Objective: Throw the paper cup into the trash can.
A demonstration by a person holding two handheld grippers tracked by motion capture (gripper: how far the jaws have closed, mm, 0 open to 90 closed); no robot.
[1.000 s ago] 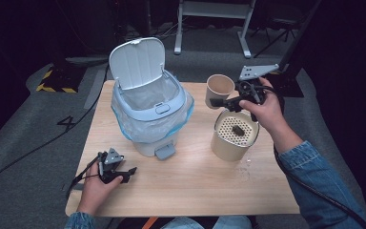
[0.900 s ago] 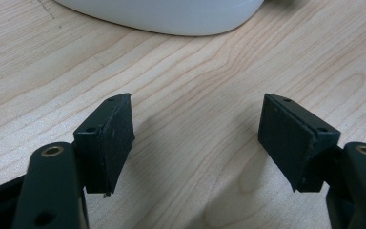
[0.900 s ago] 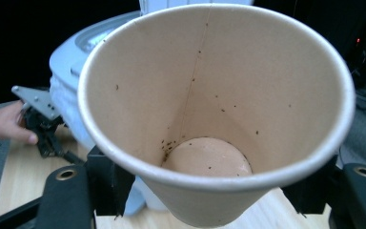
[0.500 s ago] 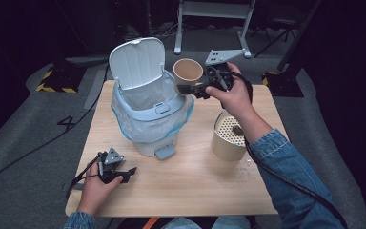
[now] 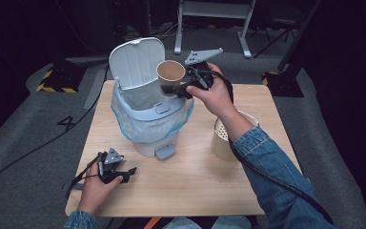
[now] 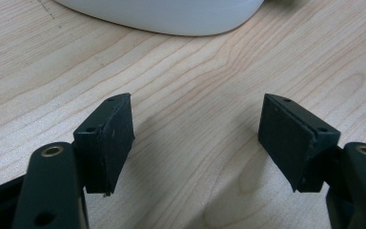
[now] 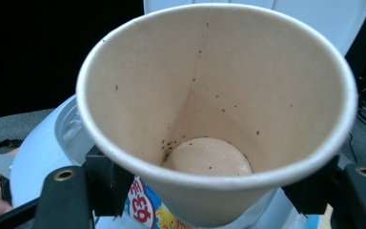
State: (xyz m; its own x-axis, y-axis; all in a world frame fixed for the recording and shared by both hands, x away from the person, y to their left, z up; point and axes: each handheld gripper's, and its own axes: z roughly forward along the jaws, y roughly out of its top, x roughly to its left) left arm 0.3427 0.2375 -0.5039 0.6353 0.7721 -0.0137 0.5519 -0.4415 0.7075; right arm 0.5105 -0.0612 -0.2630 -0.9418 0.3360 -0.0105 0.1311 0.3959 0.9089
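Looking down from the high view: the right tongs (image 5: 183, 87) held a tan paper cup (image 5: 171, 76) tipped on its side, mouth toward the camera, directly over the open mouth of the pale blue pedal bin with its clear plastic liner (image 5: 148, 121), in front of the raised lid. The left tongs (image 5: 124, 172) rested on the light wooden table (image 5: 195, 176), near the bin's base and well apart from the cup. A beige perforated canister (image 5: 225, 138) stood beside the right forearm.

Left gripper view: jaws stood wide, nothing between them, bin base (image 6: 171, 16) ahead.

Right gripper view: jaws clamped the cup (image 7: 217, 90) low on its wall, its long axis running away from the tongs; inside empty, speckled.

Change: a second earlier the cup hung above the canister; it had travelled across to the bin. The left hand was unmoved.
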